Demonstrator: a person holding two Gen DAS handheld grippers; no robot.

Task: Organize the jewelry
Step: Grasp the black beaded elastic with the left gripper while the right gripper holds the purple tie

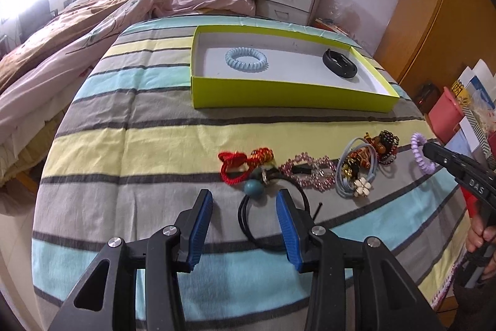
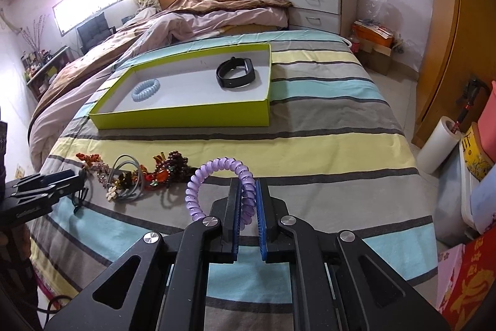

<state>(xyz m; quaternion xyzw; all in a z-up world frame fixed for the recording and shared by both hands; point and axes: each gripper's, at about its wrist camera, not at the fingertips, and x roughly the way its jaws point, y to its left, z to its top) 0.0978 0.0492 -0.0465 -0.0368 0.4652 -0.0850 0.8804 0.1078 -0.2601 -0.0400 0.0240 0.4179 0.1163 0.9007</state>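
A green box (image 1: 279, 92) (image 2: 186, 114) lies on the striped bed with a light blue coil hair tie (image 1: 246, 58) (image 2: 145, 89) and a black band (image 1: 339, 63) (image 2: 235, 73) inside. My left gripper (image 1: 245, 197) is open, its fingers on either side of a black hair tie with a teal bead (image 1: 272, 207). A red cord bracelet (image 1: 235, 166), a pink beaded piece (image 1: 307, 172) and a grey tie with a flower (image 1: 356, 176) lie in a row beyond. My right gripper (image 2: 248, 185) is shut on a purple coil hair tie (image 2: 217, 179) (image 1: 418, 151), lifted slightly off the bed.
A dark beaded bracelet (image 1: 387, 145) (image 2: 176, 163) lies near the row's right end. Boxes and bags (image 1: 458, 110) stand beside the bed on the right. A white nightstand (image 2: 319, 5) and rumpled bedding (image 1: 93, 30) lie beyond the box.
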